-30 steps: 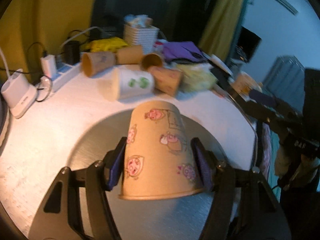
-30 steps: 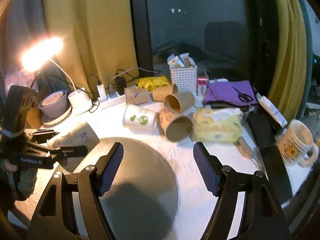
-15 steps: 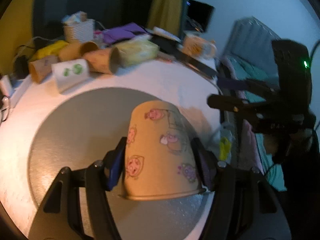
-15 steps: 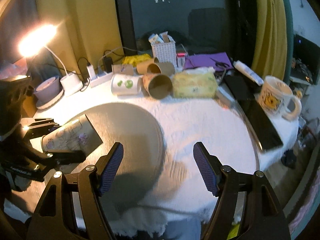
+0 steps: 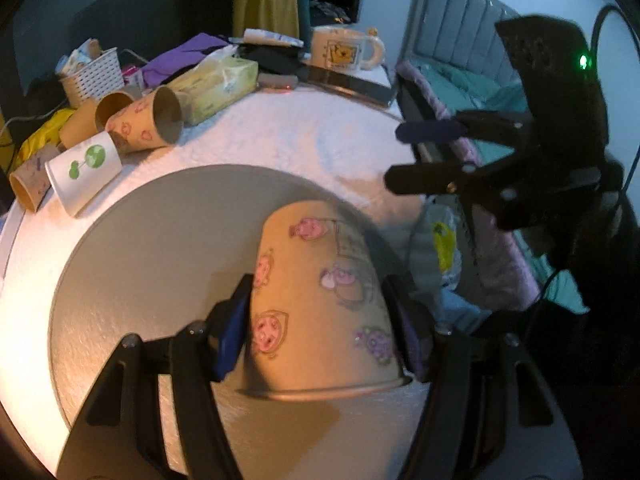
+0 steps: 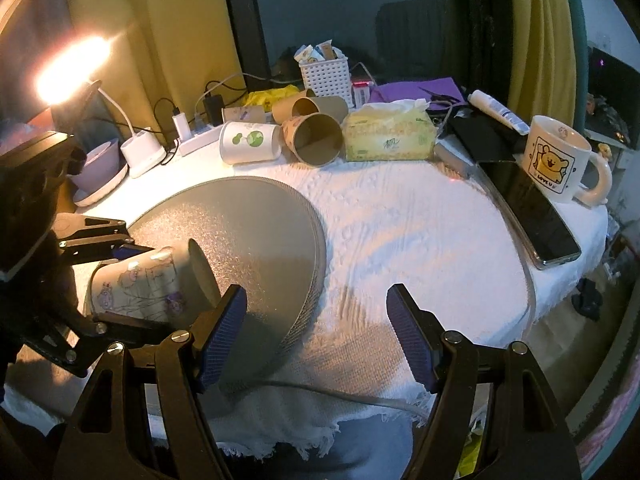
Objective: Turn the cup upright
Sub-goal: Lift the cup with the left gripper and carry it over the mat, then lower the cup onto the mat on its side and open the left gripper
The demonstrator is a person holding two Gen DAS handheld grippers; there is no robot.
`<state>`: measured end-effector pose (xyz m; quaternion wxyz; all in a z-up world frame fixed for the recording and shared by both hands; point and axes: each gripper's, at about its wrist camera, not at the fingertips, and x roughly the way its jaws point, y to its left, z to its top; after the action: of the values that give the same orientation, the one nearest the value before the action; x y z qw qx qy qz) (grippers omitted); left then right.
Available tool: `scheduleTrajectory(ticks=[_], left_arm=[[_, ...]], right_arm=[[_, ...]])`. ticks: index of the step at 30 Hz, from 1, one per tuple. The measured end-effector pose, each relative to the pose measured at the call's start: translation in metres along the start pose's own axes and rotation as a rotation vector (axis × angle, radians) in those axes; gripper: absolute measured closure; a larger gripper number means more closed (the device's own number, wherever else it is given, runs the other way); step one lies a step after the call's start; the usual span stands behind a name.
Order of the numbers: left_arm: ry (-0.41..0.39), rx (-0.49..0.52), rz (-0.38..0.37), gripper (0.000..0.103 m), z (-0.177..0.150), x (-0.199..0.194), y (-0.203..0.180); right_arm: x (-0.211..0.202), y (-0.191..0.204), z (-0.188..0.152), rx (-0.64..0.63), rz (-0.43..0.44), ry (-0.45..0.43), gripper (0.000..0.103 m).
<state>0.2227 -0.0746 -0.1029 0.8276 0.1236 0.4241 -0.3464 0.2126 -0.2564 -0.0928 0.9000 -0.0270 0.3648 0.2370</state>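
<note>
My left gripper [image 5: 320,328] is shut on a tan paper cup [image 5: 320,300] printed with pink pigs. The cup lies on its side in the air, closed bottom pointing away from the camera. In the right wrist view the same cup [image 6: 144,284] hangs over the near left edge of the round grey mat [image 6: 248,224], its bottom facing right. My right gripper [image 6: 316,336] is open and empty over the table's front edge; it also shows in the left wrist view [image 5: 432,156].
Several paper cups [image 6: 316,140] lie on their sides at the back with a white cup [image 6: 248,142], a tissue box [image 6: 390,136] and a white basket [image 6: 326,74]. A mug [image 6: 558,160] and phone [image 6: 528,208] sit right. A lit lamp [image 6: 72,68] stands left.
My left gripper has swung the held cup rightward toward the right gripper and the front of the mat. My right gripper has shifted right and back toward the table's front edge.
</note>
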Motion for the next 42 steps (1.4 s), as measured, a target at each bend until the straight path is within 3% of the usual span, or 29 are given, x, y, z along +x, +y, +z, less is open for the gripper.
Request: scheduleTrajectory(ticks=[15, 18, 23, 26, 42], left_arm=[[0.036, 0.176, -0.016, 0.036, 0.014, 0.015, 0.007], [0.051, 0.173, -0.013, 0.030, 0.013, 0.019, 0.010], [0.055, 0.154, -0.005, 0.028, 0.009, 0.018, 0.011], [0.045, 0.125, 0.006, 0.019, 0.009, 0.014, 0.013], [0.045, 0.075, 0.092, 0.018, 0.003, -0.001, 0.011]], right_arm=[[0.023, -0.018, 0.010, 0.028, 0.010, 0.027, 0.028], [0.025, -0.019, 0.012, 0.027, 0.010, 0.029, 0.028], [0.026, -0.020, 0.015, 0.014, 0.012, 0.034, 0.028], [0.026, -0.018, 0.017, 0.002, 0.013, 0.038, 0.028], [0.022, -0.005, 0.028, -0.047, 0.039, 0.028, 0.028]])
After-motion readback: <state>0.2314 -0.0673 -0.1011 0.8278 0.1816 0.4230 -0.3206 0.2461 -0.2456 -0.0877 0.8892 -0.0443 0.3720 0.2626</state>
